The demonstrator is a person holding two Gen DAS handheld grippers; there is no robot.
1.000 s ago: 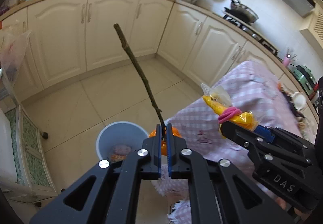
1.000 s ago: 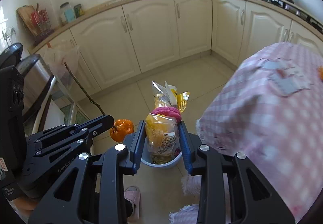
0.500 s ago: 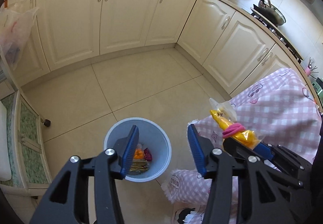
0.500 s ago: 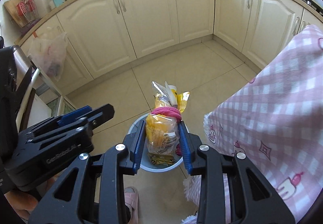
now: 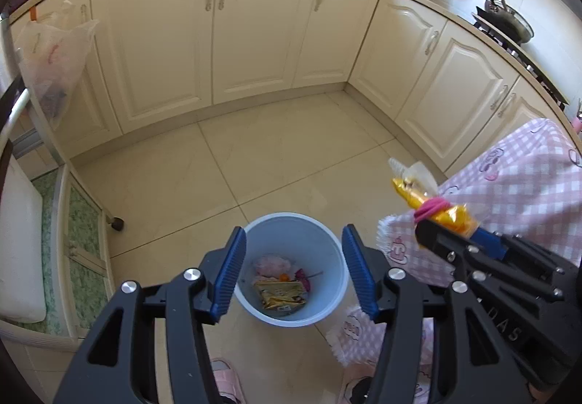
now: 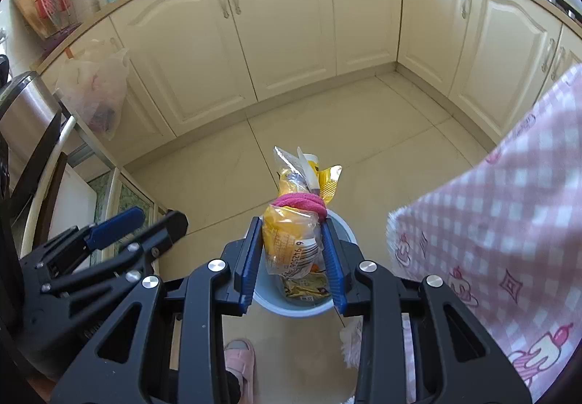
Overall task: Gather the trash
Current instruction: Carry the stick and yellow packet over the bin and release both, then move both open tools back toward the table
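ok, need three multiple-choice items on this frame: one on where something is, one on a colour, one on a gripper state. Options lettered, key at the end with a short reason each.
1. Where does the blue bin stand?
A. on the floor beside the table with the pink checked cloth
B. on the counter
C. on the table

2. What colour is the band around the snack bag?
A. green
B. pink
C. black

3. What state is the left gripper in?
A. shut on a stick
B. shut on the snack bag
C. open, holding nothing

Key: 1 A, the bin sits on the tiles next to the cloth's hanging edge. 2 B, a pink loop cinches the bag's neck. 3 C, its jaws stand wide apart above the bin with only the bin seen between them; the right gripper is the one clamping the bag.
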